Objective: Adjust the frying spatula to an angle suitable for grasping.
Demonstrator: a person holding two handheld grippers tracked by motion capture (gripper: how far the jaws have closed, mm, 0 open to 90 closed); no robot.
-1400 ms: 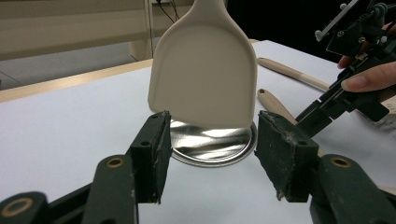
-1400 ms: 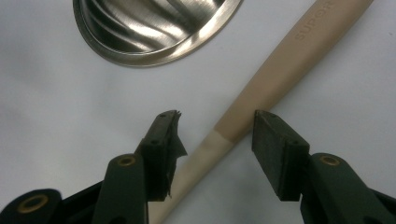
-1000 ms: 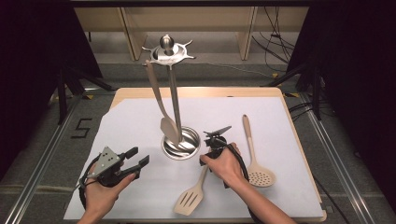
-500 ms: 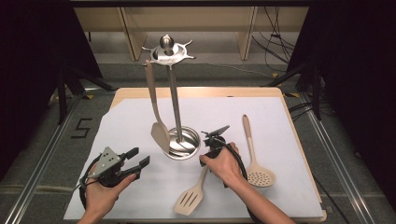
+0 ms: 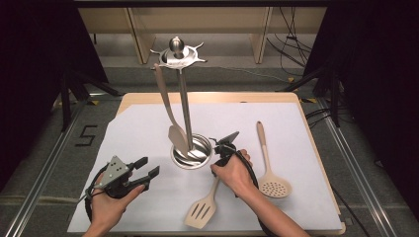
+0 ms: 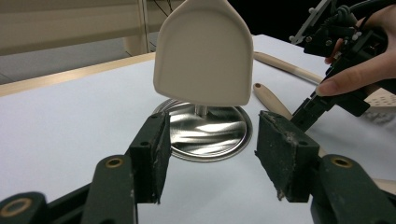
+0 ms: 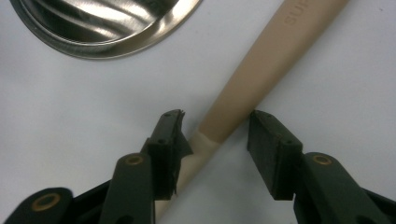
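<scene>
Only readable bits: embossed letters "SUP" on the handle of the slotted spatula (image 7: pixel 261 70) in the right gripper view, running off the edge, and a "5" marked on the floor left of the worktop (image 5: pixel 306 101) in the high view.

The worktop is pale wood covered by a big white sheet (image 5: pixel 138 133). The room is dark at the sides, with cables on the floor and wooden furniture legs at the back. A steel utensil stand (image 5: pixel 184 98) sits mid-sheet on a round shiny base, and a cream turner (image 5: pixel 170 113) hangs from its top ring, blade down over the base.

The slotted spatula lies flat on the sheet just in front of the stand's base, handle pointing up toward it. The right gripper (image 7: pixel 215 133) is tipped down over that handle, the hand wrapped around its body. Its jaws have just been closing in and now straddle the handle; one looks to be against it, the other shows a gap, so not clenched yet. A skimmer (image 5: pixel 269 163) lies off to the right, apart from the rest.

The left gripper (image 6: pixel 210 154) hovers low at the near left, held level and aimed at the stand, jaws released and wide with nothing between them.
</scene>
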